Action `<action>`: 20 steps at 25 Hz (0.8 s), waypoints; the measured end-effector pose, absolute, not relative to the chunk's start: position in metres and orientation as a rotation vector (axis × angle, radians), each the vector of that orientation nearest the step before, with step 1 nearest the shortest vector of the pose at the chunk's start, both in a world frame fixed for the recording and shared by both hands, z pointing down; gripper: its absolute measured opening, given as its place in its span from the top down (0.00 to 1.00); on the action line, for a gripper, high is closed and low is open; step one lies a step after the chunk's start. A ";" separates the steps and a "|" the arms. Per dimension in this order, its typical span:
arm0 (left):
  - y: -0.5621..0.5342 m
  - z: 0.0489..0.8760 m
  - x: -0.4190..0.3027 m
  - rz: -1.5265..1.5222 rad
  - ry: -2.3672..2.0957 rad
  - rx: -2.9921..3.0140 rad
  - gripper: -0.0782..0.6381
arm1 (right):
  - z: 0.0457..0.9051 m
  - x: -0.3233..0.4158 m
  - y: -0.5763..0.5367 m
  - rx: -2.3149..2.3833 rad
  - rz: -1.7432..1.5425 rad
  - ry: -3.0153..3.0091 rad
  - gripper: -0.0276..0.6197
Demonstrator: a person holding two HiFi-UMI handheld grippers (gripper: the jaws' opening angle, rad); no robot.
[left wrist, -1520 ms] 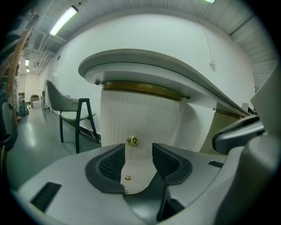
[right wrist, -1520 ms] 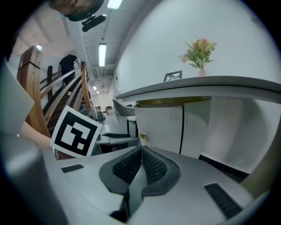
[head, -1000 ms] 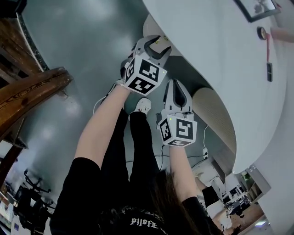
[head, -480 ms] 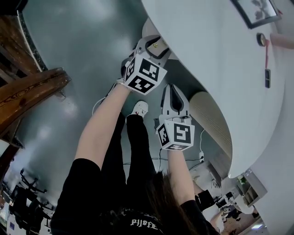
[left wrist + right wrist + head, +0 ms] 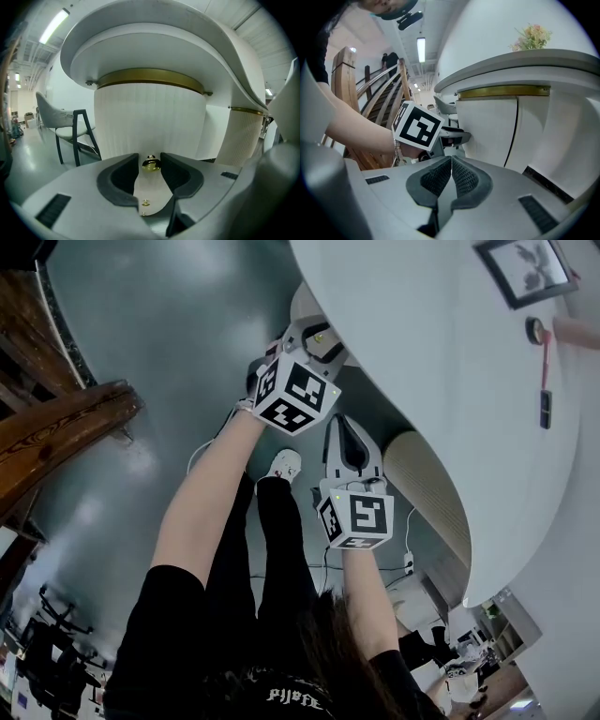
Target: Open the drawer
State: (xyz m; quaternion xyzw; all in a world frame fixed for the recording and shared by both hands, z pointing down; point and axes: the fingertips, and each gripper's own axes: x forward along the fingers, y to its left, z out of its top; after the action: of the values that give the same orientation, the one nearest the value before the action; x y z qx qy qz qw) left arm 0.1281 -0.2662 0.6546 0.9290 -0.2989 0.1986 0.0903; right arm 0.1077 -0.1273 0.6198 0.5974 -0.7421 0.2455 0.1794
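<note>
Two tongs: left tongs (image 5: 150, 157) closing around the brass knob (image 5: 151, 164), right tongs (image 5: 451, 160) together, empty.

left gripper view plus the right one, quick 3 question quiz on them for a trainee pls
1. What stands between the left tongs?
A. a brass knob
B. a chair leg
C. nothing
2. True or false: the right tongs are spread wide apart.
3. In the right gripper view, what stands on the white top?

Key
1. A. The left tongs are closing with the brass knob between them, and the pads are not yet pressing on it.
2. False. They are shut, with nothing between them.
3. Flowers.
</note>
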 end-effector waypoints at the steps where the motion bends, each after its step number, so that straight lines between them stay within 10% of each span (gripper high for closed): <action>1: -0.266 0.655 0.128 0.586 -0.887 2.762 0.67 | 0.620 0.107 -0.129 1.690 0.696 -2.099 0.91; 20: -0.263 0.659 0.128 0.553 -0.826 2.734 0.72 | 0.619 0.106 -0.135 1.687 0.706 -2.103 0.91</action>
State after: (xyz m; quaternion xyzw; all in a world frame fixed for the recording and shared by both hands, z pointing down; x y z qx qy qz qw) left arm 0.1281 -0.2634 0.6589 0.9334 -0.2821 0.1890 0.1161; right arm 0.1064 -0.1351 0.6188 0.5958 -0.7427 0.2494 0.1767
